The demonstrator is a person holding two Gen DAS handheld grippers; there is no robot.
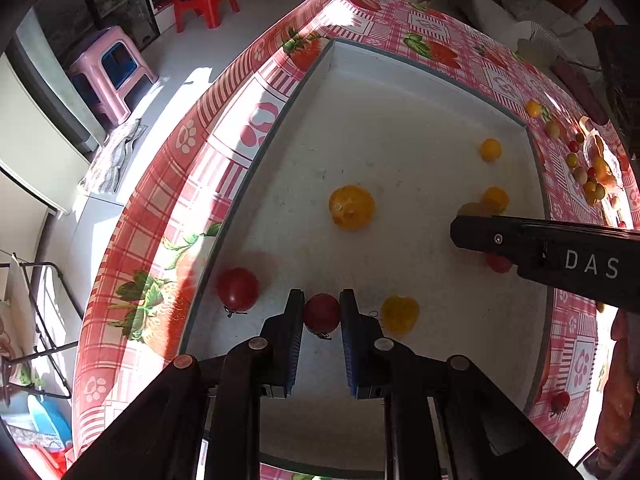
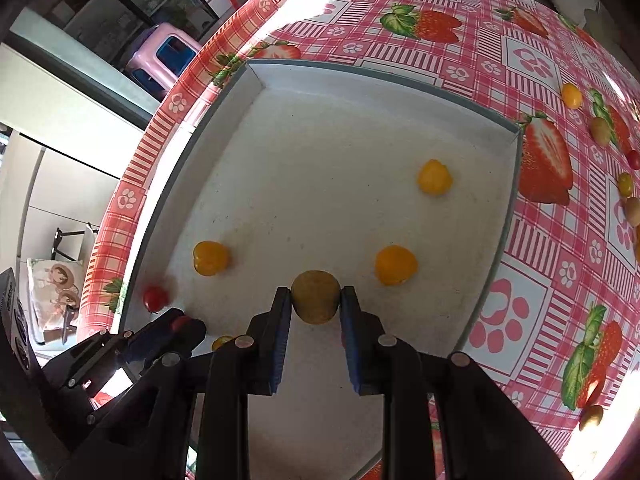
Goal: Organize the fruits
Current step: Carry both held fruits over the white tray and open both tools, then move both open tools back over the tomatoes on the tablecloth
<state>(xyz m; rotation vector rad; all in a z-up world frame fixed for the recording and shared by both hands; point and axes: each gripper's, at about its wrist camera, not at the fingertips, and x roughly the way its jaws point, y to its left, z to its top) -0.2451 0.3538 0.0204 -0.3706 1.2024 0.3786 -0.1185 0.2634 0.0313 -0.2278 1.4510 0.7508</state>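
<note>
Over the white tray [image 1: 400, 128], the left gripper [image 1: 321, 312] pinches a red tomato [image 1: 321, 314] and the right gripper [image 2: 316, 298] pinches a brownish-green fruit [image 2: 315, 298], both fruits apparently carried in for sorting.

A red tomato [image 1: 321, 313] and an olive-green one [image 2: 315, 298] hang clamped above the white tray [image 1: 400, 80].

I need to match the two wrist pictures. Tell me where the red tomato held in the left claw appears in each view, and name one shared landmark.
Left wrist view: the red tomato sits low at centre, clamped in the left claw.
Right wrist view: only a red sliver shows at lower left, within the left claw.
Shared landmark: the white tray's far left corner.
</note>
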